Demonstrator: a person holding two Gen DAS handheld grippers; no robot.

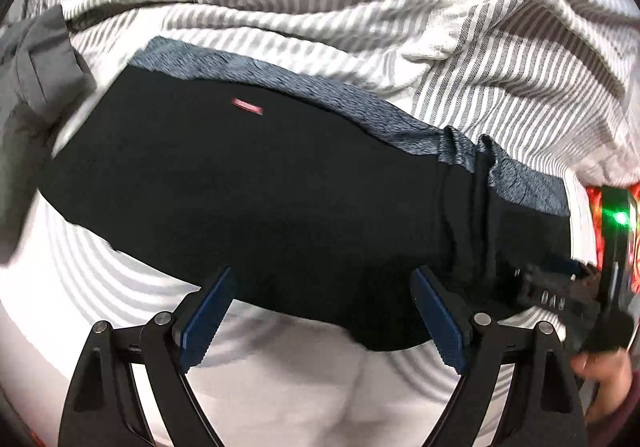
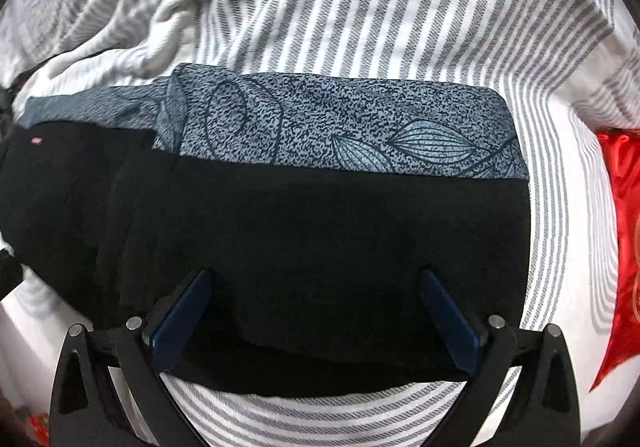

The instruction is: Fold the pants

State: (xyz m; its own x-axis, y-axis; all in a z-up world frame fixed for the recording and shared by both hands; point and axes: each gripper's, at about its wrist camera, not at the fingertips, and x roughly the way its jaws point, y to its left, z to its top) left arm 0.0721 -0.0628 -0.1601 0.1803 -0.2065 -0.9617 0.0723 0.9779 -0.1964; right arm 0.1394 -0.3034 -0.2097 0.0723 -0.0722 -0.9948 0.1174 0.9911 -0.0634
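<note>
Bright, even light; motion blur, fisheye warping at edges.

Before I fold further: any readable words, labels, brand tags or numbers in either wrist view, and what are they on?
No readable text in either view.
Small pink tag on the black pants: too blurred and small to read.
Leaf-print fabric: pattern only, no lettering.

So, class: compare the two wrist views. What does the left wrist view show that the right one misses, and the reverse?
Left wrist view only: a grey garment at the left edge, plus the other gripper's body with a green light at the right.

Right wrist view only: the leaf print on the blue-grey patterned fabric, and a red shiny item at the right.

Both: black pants with a small pink tag on striped bedding, beyond open fingers.
</note>
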